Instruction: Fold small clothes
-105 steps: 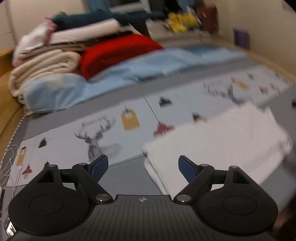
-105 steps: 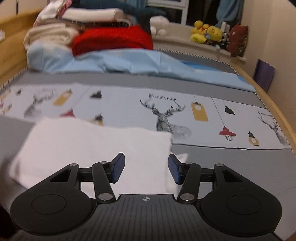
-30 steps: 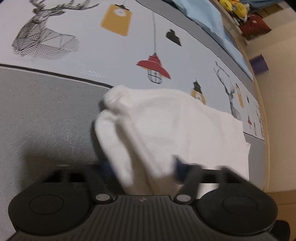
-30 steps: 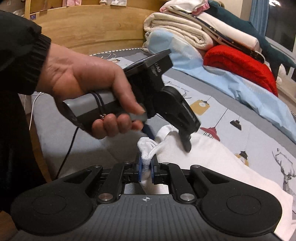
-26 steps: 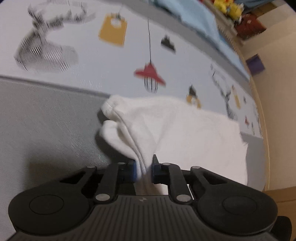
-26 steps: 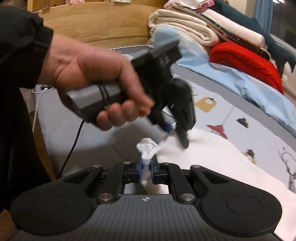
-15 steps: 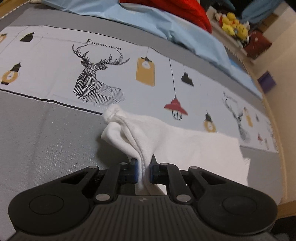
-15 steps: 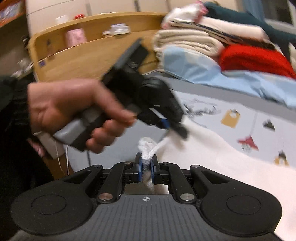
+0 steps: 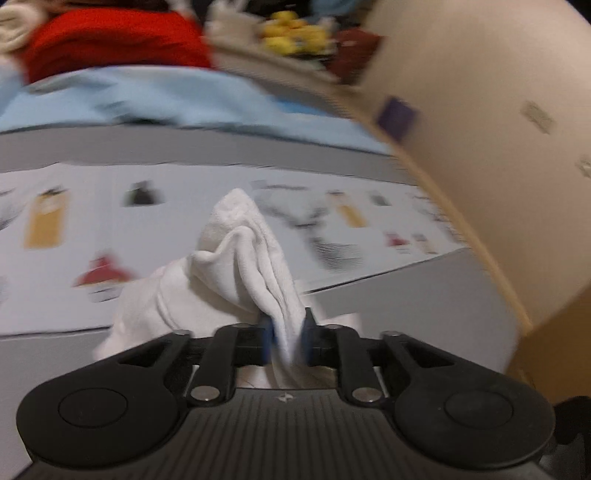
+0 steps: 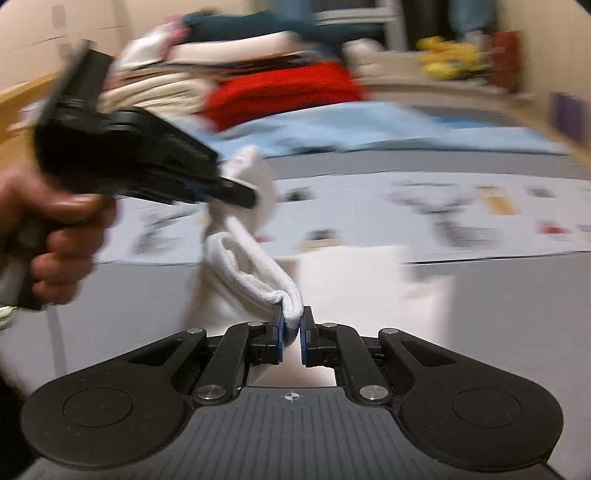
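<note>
2 black two-finger grippers on 1 small white knit garment, lifted in a bunched ridge above the bed. Left gripper: blue pads either side of a thick fold of the cloth, jaws opening at this moment, fabric between them and touching both pads. Right gripper: jaws nearly together, clamped on a rolled hem at the garment's corner. Seen from the right wrist, left gripper up and to the left, carried by a bare hand, white cloth draped from its tip and running down in a taut band to the right gripper's pads. Rest of the garment hanging and trailing onto the flat grey bedsheet.

Beyond the garment, a pale printed panel with deer heads and hanging lamps, bare across its whole width. Past that, a grey strip, then a rumpled light-blue sheet and a red folded blanket in a stack of folded linens at the head end, well apart from the grippers. Right edge of the bed bounded by a curved wooden rim and a beige wall. Yellow plush toys on a ledge at the far end. Heavy motion blur over the background in both views.
</note>
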{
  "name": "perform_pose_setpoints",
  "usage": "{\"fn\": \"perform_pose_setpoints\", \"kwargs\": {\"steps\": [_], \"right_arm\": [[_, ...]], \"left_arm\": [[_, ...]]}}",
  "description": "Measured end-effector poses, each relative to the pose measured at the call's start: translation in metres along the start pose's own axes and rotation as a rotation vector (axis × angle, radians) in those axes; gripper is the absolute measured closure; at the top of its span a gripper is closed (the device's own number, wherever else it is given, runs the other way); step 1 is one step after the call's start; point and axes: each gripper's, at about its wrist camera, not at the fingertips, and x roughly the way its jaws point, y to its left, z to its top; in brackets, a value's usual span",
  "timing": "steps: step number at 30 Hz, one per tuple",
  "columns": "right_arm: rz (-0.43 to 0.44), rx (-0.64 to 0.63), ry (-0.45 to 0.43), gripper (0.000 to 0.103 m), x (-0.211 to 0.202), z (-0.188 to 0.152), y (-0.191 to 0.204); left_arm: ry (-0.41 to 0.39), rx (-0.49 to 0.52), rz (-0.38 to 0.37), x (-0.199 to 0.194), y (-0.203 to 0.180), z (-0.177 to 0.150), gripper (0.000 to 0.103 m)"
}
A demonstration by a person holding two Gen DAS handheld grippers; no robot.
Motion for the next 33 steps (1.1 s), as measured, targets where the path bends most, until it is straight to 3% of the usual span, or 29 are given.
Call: {"fn": "perform_pose_setpoints", "kwargs": {"steps": [2,4,7,9,11,13,14,17,18,19,20,24,27,29,31,33], "right_arm": [[-0.103,0.081,0.027,0.095,-0.002,-0.005,-0.03],[-0.158,0.187,0.113,0.095,0.009,-0.014,-0.059],[-0.234,0.335,0.224,0.093,0.025,-0.035,-0.097],[-0.193,0.405,0.266,0.088,0.032,-0.044,-0.112],[-0.183,0.419,0.252,0.076,0.033,-0.045,-0.119],[-0.143,0.427,0.225,0.055,0.033,-0.043,-0.122],[-0.123,0.438,0.214,0.054,0.032,-0.044,-0.124],[-0.068,0.441,0.245,0.054,0.042,-0.036,-0.127],[-0.068,0.435,0.262,0.064,0.045,-0.037,-0.125],[-0.073,0.43,0.272,0.096,0.05,-0.038,-0.125],[-0.089,0.424,0.276,0.099,0.05,-0.039,-0.125],[-0.134,0.492,0.311,0.1,0.04,-0.04,-0.129],[-0.136,0.541,0.397,0.099,0.044,-0.048,-0.134],[-0.134,0.55,0.425,0.098,0.046,-0.05,-0.134],[-0.146,0.548,0.411,0.084,0.043,-0.039,-0.132],[-0.187,0.493,0.363,0.077,0.035,-0.019,-0.129]], "left_arm": [[-0.041,-0.012,-0.051,0.002,-0.013,-0.001,0.069],[-0.052,-0.004,-0.043,0.005,-0.018,-0.003,0.069],[0.022,-0.004,-0.004,0.013,-0.007,-0.01,0.069],[0.089,0.009,0.023,0.022,0.001,-0.017,0.069],[0.15,0.046,0.043,0.029,0.006,-0.026,0.069],[0.204,0.098,0.057,0.036,0.008,-0.035,0.069],[0.226,0.119,0.063,0.041,0.009,-0.038,0.069],[0.273,0.155,0.058,0.041,0.011,-0.05,0.069],[0.284,0.16,0.056,0.042,0.011,-0.052,0.069],[0.293,0.163,0.053,0.042,0.01,-0.053,0.069],[0.302,0.164,0.046,0.042,0.009,-0.054,0.069],[0.39,0.213,-0.002,0.051,0.002,-0.066,0.069],[0.516,0.292,0.059,0.07,0.003,-0.088,0.069],[0.555,0.338,0.104,0.077,0.006,-0.098,0.069],[0.549,0.326,0.105,0.075,0.01,-0.094,0.069],[0.517,0.283,0.109,0.068,0.017,-0.085,0.069]]}}
